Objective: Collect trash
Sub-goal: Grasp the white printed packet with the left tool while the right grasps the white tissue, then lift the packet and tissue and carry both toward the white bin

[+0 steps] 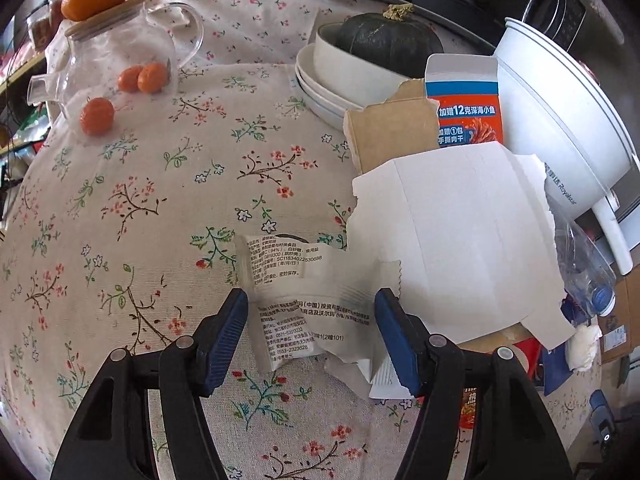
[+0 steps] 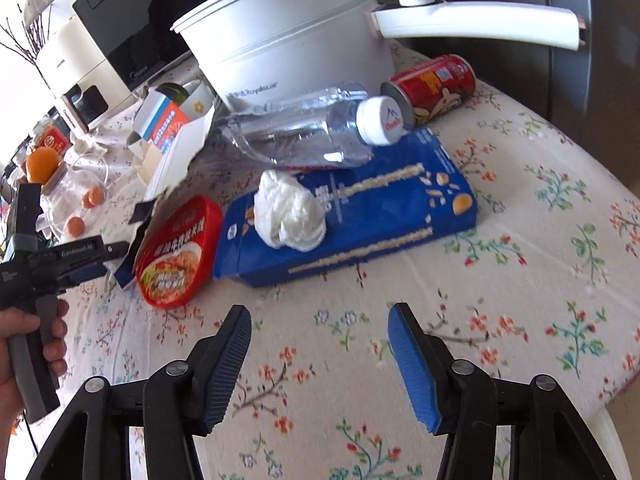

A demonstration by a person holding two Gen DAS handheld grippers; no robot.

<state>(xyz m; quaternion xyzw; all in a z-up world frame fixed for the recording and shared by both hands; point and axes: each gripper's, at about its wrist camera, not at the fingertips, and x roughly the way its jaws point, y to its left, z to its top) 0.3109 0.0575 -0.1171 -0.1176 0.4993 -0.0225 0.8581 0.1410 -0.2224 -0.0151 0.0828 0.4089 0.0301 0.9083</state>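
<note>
A crumpled white snack wrapper (image 1: 304,304) with printed text lies on the floral tablecloth (image 1: 140,208). My left gripper (image 1: 312,304) is open, with its blue fingers either side of the wrapper. Torn white cardboard (image 1: 472,248) and a brown torn card (image 1: 392,136) lie to its right. My right gripper (image 2: 320,320) is open and empty above the cloth. Ahead of it lie a blue snack box (image 2: 360,216) with a white tissue wad (image 2: 290,216) on it, a clear plastic bottle (image 2: 304,128), a red can (image 2: 436,86) and a red noodle lid (image 2: 176,256).
A white electric pot (image 2: 288,40) stands behind the trash. Stacked white bowls (image 1: 344,76) hold a green squash (image 1: 384,40). A glass teapot (image 1: 116,56) and small oranges (image 1: 97,115) sit at the far left. The table edge (image 2: 624,384) is at my right.
</note>
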